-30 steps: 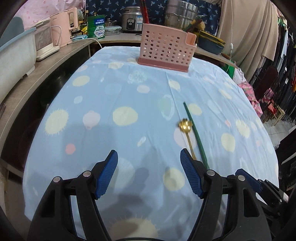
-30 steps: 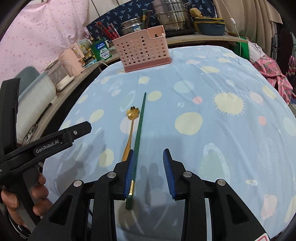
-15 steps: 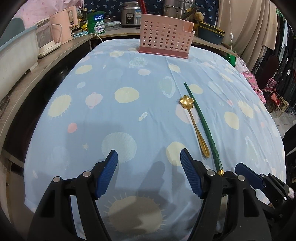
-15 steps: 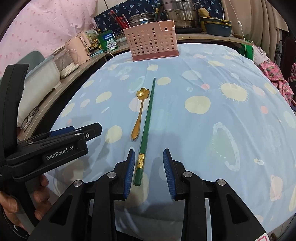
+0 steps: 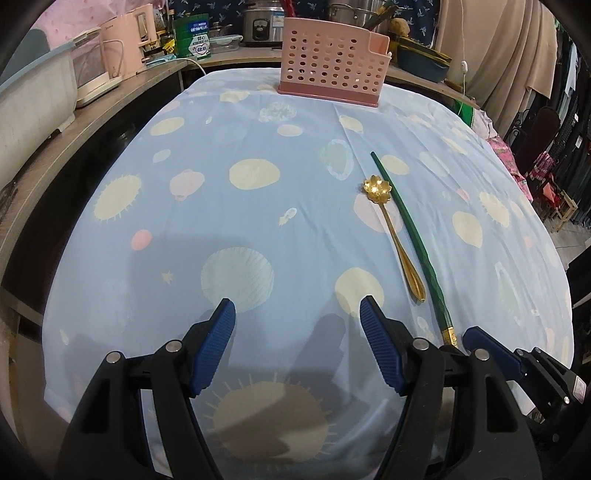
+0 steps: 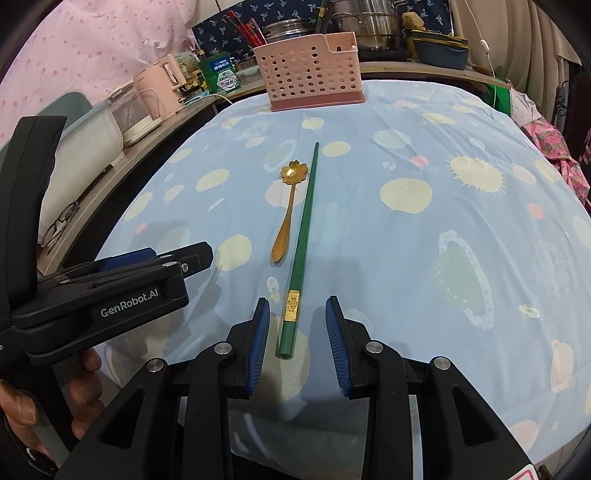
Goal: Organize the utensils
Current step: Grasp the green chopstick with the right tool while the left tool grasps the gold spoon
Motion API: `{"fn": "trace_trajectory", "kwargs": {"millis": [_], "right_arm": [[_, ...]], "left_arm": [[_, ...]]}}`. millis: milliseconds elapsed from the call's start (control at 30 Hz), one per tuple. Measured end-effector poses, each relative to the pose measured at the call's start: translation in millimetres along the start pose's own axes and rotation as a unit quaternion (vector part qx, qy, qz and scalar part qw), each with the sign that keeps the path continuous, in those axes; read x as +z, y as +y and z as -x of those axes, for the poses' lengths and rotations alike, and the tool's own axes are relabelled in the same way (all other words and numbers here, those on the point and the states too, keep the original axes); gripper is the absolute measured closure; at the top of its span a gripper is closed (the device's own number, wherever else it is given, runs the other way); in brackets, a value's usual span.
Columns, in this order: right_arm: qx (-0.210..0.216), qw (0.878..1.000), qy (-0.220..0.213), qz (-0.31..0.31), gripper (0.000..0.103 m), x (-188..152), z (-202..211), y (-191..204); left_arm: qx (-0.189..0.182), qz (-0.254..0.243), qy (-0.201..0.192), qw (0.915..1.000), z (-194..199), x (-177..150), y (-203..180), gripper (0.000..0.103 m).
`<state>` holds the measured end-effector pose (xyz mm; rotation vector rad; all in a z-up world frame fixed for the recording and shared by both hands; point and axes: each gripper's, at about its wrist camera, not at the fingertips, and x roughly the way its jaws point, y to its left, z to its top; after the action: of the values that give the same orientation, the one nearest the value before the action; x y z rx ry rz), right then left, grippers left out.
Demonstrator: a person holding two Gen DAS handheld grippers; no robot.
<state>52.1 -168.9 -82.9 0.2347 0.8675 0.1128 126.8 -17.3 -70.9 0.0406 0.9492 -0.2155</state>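
A green chopstick (image 6: 303, 243) with a gold band lies on the blue spotted tablecloth (image 6: 424, 258), and a gold flower-bowled spoon (image 6: 288, 214) lies just left of it. Both also show in the left wrist view, the chopstick (image 5: 410, 232) and the spoon (image 5: 391, 225). A pink perforated utensil holder (image 6: 310, 83) stands at the table's far edge, also in the left wrist view (image 5: 332, 70). My right gripper (image 6: 297, 343) is open, its fingers either side of the chopstick's near end. My left gripper (image 5: 297, 339) is open and empty, left of the utensils.
A wooden counter along the left and back carries a pink kettle (image 5: 122, 61), a white appliance (image 5: 88, 81), a green tin (image 5: 194, 37), pots (image 6: 369, 22) and a blue dish (image 6: 439, 51). Clothes hang at the right (image 5: 554, 92).
Both grippers drew back toward the table's near edge. The right gripper's jaws opened a little wider and now bracket only the chopstick's near end.
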Motion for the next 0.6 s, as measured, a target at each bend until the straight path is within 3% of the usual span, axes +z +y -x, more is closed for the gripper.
{"fn": "trace_trajectory", "kwargs": {"millis": [133, 500, 600], "right_arm": [[-0.008, 1.0, 0.0, 0.007, 0.073, -2, -1, 2], [-0.02, 1.0, -0.003, -0.005, 0.096, -3, -2, -8], [-0.02, 1.0, -0.007, -0.014, 0.096, -2, 0, -12]], "left_arm": [[0.0, 0.002, 0.003, 1.0, -2, -2, 1, 0.037], [-0.009, -0.001, 0.005, 0.9999, -1, -2, -3, 0.036], [-0.014, -0.005, 0.002, 0.9999, 2, -1, -8, 0.033]]}}
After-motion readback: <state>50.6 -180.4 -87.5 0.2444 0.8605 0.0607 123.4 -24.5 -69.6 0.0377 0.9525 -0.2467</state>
